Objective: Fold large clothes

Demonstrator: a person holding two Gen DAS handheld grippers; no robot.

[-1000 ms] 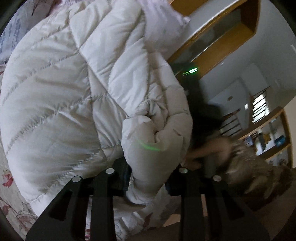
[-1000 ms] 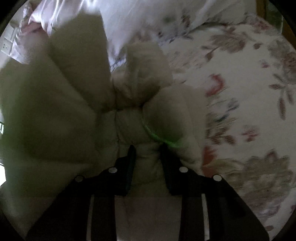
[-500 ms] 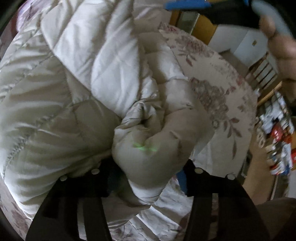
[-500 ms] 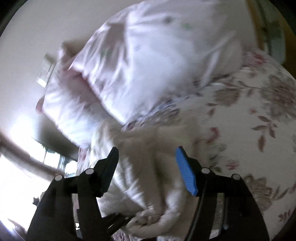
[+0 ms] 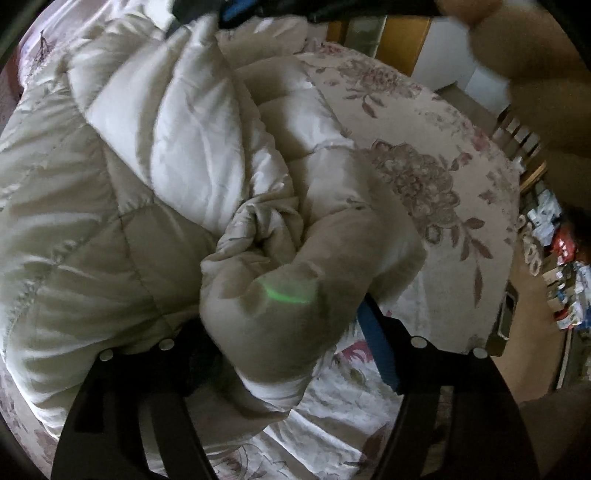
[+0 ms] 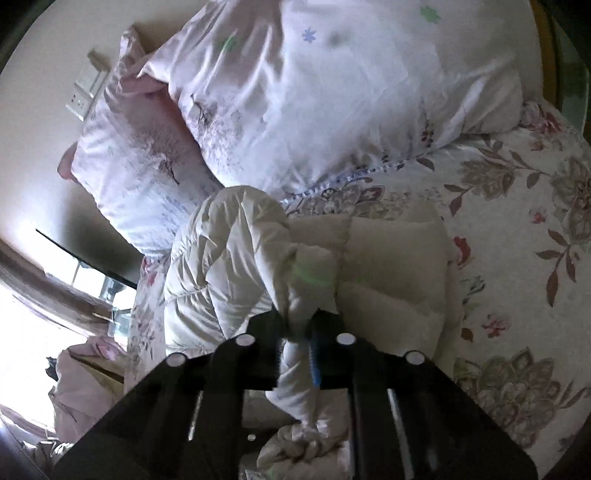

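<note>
A cream quilted puffer jacket (image 5: 122,192) lies bunched on a floral bedsheet (image 5: 436,155). In the left wrist view my left gripper (image 5: 284,328) has its jaws wide apart with a thick roll of the jacket's sleeve (image 5: 295,288) lying between them. In the right wrist view the jacket (image 6: 229,273) lies below the pillows, and my right gripper (image 6: 299,328) is shut on a fold of it. The right gripper also shows at the top of the left wrist view (image 5: 236,9), over the jacket's far edge.
Two pale pink pillows (image 6: 332,92) lie at the head of the bed by a wall with a socket plate (image 6: 83,94). A wooden door frame (image 5: 402,37) and cluttered shelves (image 5: 557,258) stand beyond the bed. A bright window (image 6: 22,332) is at the left.
My left gripper has opened around the sleeve roll and the jacket has come down onto the bed. My right gripper let go, opened, then shut again on another fold.
</note>
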